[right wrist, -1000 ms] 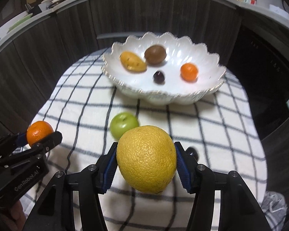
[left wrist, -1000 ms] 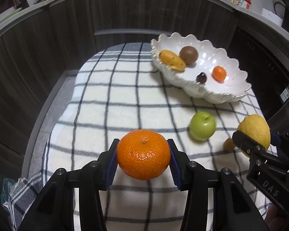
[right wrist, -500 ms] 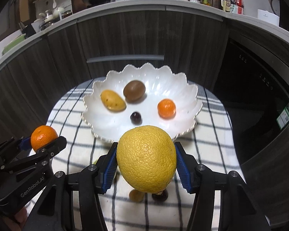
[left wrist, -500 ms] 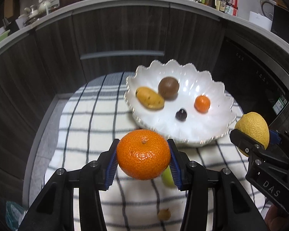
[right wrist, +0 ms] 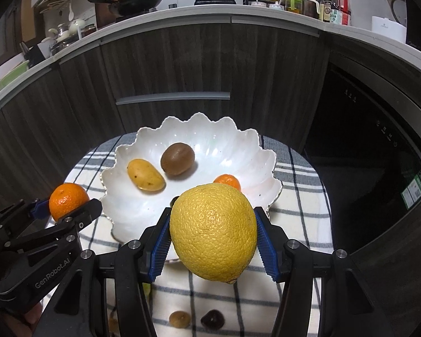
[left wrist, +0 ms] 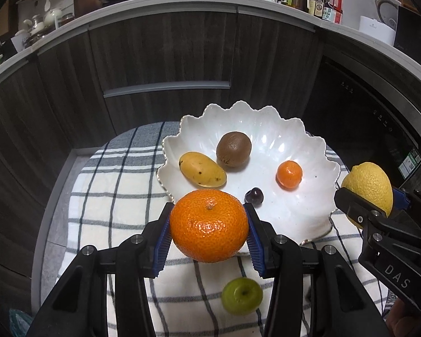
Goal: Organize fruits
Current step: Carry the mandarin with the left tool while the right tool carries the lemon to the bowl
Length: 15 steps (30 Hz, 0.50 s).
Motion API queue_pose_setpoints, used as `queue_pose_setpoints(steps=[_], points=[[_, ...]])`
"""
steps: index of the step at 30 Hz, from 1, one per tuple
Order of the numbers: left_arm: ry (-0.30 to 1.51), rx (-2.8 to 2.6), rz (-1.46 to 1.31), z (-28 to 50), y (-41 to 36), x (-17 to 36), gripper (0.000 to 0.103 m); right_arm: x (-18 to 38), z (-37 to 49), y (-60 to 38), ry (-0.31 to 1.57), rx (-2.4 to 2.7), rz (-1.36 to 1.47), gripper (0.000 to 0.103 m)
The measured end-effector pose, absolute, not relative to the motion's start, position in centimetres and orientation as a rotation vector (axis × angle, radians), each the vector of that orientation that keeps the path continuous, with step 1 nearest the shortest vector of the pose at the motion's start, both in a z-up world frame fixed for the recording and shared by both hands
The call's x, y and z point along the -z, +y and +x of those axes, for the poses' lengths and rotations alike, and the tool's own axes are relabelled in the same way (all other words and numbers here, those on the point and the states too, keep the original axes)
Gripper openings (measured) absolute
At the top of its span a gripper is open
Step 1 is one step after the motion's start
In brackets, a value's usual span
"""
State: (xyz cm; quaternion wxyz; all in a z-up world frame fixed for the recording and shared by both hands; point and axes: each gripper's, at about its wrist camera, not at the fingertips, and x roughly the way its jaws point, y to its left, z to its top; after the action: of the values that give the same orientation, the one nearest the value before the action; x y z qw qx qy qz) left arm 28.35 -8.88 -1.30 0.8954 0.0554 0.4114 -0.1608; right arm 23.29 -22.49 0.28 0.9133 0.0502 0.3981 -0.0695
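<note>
- The left hand-held gripper (left wrist: 209, 231) was clamped on an orange (left wrist: 209, 226), blue pads pressing its two sides.
- The right hand-held gripper (right wrist: 213, 234) gripped a lemon (right wrist: 213, 231), its long axis running roughly upright between the fingers.
- The scalloped white bowl (left wrist: 308, 140) lay just ahead of and below both grippers; the orange hung over the near left rim, the lemon by the near right rim.
- Inside, a mango (left wrist: 202, 170), kiwi (left wrist: 233, 149), small tangerine (left wrist: 289, 174) and cherry (left wrist: 254, 195) left open room at the near and right parts.
- A green apple (left wrist: 242, 295) stayed on the checked surface (left wrist: 112, 191), under the left gripper.
</note>
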Motion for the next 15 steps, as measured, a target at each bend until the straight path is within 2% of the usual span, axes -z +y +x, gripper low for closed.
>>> queue_pose_setpoints(steps=[15], points=[[0.881,0.340,0.132,31.3,-10.5,3.5,0.047,2.2,26.2,-23.6,0.867,0.137,0.120,0.056]])
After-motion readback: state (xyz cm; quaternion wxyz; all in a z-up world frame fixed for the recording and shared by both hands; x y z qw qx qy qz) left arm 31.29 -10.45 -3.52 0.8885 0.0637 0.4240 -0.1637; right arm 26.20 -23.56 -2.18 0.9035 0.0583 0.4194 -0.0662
